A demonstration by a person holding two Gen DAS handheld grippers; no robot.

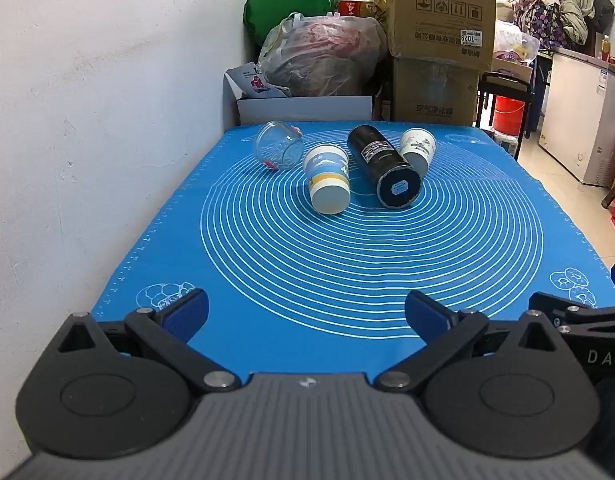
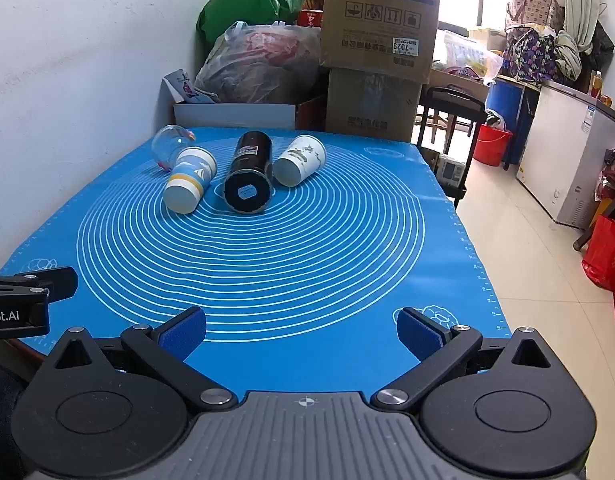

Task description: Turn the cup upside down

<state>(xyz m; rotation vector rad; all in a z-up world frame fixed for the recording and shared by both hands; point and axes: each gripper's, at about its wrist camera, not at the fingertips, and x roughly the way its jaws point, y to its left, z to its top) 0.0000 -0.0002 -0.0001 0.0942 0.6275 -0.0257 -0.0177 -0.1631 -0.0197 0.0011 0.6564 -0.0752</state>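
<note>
Several cups lie on their sides at the far end of the blue mat (image 1: 347, 272): a clear glass cup (image 1: 278, 150), a blue-and-white paper cup (image 1: 327, 179), a black tumbler (image 1: 385, 167) and a white paper cup (image 1: 417, 148). The right wrist view shows the same row: glass cup (image 2: 169, 147), blue-and-white cup (image 2: 190, 180), tumbler (image 2: 249, 172), white cup (image 2: 300, 160). My left gripper (image 1: 307, 314) is open and empty over the mat's near edge. My right gripper (image 2: 301, 332) is open and empty, also at the near edge, well short of the cups.
A white wall (image 1: 87, 120) runs along the mat's left side. Cardboard boxes (image 1: 439, 40) and plastic bags (image 1: 327, 56) are stacked behind the table. The mat's right edge drops to a tiled floor (image 2: 547, 264) with a red bucket (image 2: 492, 144).
</note>
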